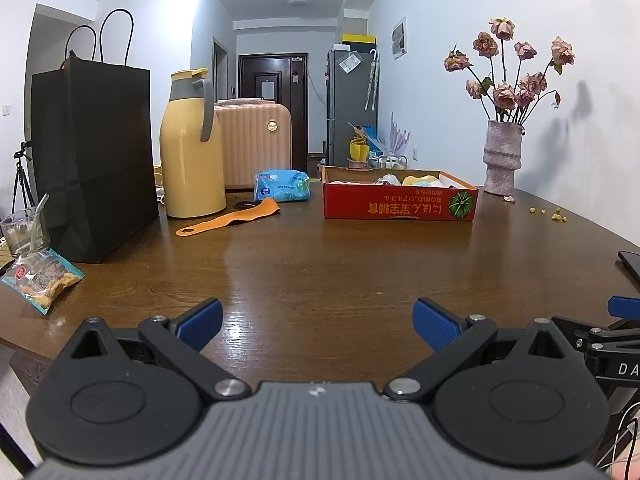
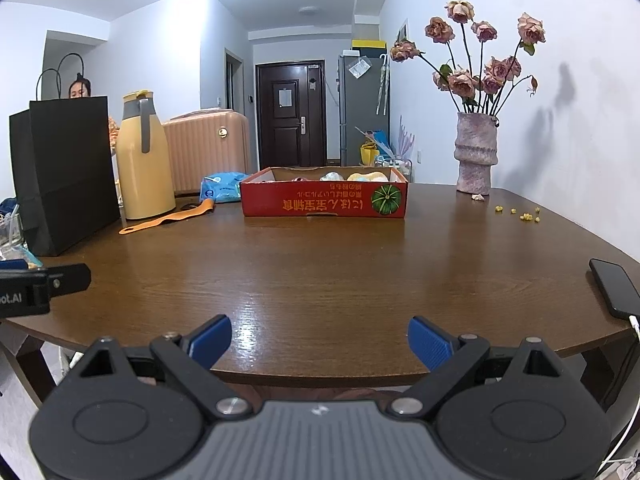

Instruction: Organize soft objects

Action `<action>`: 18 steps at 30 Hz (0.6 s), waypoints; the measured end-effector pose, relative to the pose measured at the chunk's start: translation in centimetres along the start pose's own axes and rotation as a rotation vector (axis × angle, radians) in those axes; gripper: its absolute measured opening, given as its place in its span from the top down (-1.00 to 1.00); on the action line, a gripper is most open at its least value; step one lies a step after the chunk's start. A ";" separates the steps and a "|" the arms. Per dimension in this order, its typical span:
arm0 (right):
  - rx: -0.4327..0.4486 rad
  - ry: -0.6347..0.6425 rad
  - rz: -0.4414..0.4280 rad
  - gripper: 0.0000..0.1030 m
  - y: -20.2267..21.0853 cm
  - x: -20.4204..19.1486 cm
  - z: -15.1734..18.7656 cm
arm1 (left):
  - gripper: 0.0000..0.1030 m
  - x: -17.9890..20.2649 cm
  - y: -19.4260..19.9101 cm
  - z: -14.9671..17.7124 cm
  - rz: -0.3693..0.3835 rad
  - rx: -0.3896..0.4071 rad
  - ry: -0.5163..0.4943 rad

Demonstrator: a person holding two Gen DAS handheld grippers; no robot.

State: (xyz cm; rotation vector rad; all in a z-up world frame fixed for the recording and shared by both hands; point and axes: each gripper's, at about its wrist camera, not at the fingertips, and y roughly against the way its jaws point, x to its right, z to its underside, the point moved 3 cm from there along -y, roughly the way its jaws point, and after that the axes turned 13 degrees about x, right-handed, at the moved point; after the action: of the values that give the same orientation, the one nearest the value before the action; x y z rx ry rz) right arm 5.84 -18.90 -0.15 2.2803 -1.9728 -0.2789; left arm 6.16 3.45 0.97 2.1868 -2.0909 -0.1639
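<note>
Right claw point(image 2: 319, 340) agape over wooden table point(image 2: 320, 264), red box point(image 2: 324, 200) well beyond.

A glossy brown wooden table point(image 2: 320, 264) stretches ahead of the gripper. Far ahead sits a red cardboard tray point(image 2: 324, 200); ahead-left stand a black paper bag point(image 2: 64, 176), yellow thermos point(image 2: 144, 164), orange strap point(image 2: 168, 216) and blue packet point(image 2: 222, 188). Ahead-right stands a vase point(image 2: 476, 156), with a phone point(image 2: 614, 288) at the near right edge.

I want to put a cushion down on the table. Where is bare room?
Free: the wide wood between the tongs and the red box. Crowded: the left side, with black bag, yellow flask and orange strip.
</note>
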 end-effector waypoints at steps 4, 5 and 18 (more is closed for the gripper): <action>0.003 -0.001 0.001 -0.85 0.0 0.0 0.0 | -1.00 0.0 0.0 0.0 0.003 0.002 0.001; 0.003 -0.001 0.002 -0.85 0.0 0.0 0.0 | -1.00 0.0 0.0 0.0 0.006 0.001 0.001; 0.014 -0.001 -0.006 -0.85 0.3 -0.1 0.0 | -1.00 0.1 0.2 0.0 0.013 0.005 0.007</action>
State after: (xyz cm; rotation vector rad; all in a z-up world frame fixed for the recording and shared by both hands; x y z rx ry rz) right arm 5.55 -18.88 -0.09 2.2954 -1.9751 -0.2672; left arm 5.98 3.34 0.99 2.1731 -2.1033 -0.1496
